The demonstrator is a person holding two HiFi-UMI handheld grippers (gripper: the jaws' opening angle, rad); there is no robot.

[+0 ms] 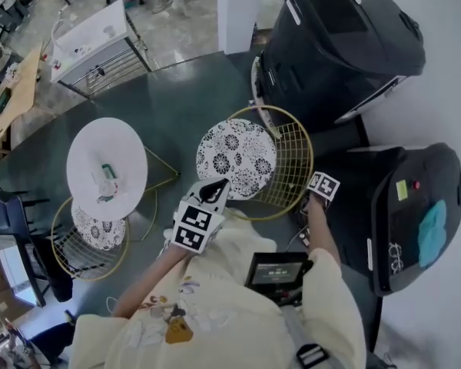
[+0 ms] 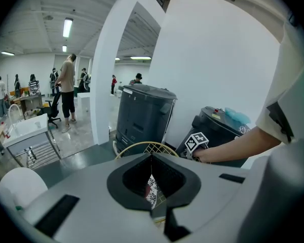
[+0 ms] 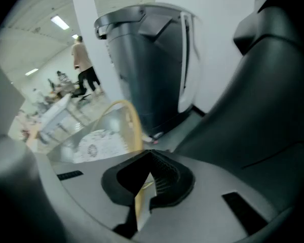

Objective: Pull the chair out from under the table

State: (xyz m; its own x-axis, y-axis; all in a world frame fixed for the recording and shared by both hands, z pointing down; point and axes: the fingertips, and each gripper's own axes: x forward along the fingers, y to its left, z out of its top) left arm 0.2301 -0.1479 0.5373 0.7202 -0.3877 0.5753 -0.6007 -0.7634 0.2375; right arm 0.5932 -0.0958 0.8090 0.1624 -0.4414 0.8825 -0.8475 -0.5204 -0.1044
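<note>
So, quick count: two gold wire chairs with floral cushions, one white round table (image 1: 106, 164), two big black bins (image 1: 338, 44) off to the right, one white cart (image 1: 92, 48) up top, and two grippers. The chair (image 1: 253, 164) being worked on stands upright on the dark green floor, clear of the table and just right of it. The second chair (image 1: 88, 241) is partly tucked under the tabletop. From above, the main chair's outline looks longer left to right: the mesh back is toward the bins and the open seat front faces the table. The right gripper (image 3: 149, 178) has its jaws clamped on the gold wire rim (image 3: 134, 125) of the chair back. The left gripper (image 1: 215, 191) is at the seat's front edge with its tips together, but I can't tell if it's actually pinching anything.
</note>
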